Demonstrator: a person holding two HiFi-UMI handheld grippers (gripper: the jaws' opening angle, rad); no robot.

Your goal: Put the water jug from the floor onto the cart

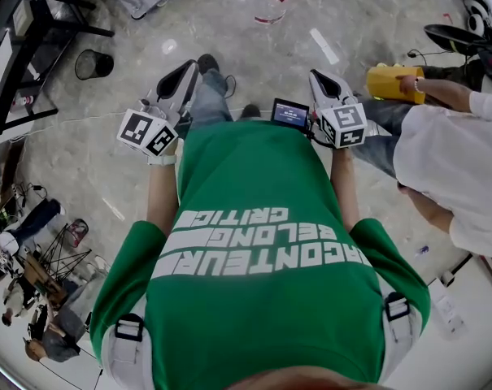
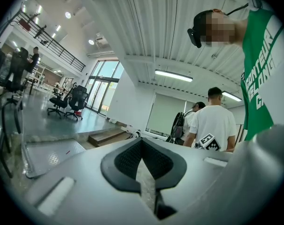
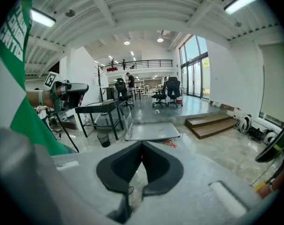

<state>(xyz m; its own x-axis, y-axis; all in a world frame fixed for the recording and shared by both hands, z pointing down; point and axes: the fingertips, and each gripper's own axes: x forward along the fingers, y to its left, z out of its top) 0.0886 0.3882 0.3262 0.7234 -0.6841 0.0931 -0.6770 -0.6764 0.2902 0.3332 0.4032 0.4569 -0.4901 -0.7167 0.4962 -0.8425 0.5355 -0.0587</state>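
Note:
No water jug or cart shows in any view. In the head view I hold both grippers out in front of my green shirt, above a grey stone floor. My left gripper (image 1: pixel 192 67) is shut with nothing between its jaws; in the left gripper view the jaw tips (image 2: pixel 142 140) meet. My right gripper (image 1: pixel 315 76) is also shut and empty, and its jaw tips (image 3: pixel 142 143) touch in the right gripper view. A small lit screen (image 1: pixel 290 114) sits between the two grippers.
A person in a white shirt (image 1: pixel 445 165) crouches at the right, holding a yellow object (image 1: pixel 392 82). A black waste bin (image 1: pixel 93 63) stands at the left near a black desk (image 3: pixel 97 109). A flat metal platform (image 3: pixel 151 131) and wooden steps (image 3: pixel 212 124) lie ahead.

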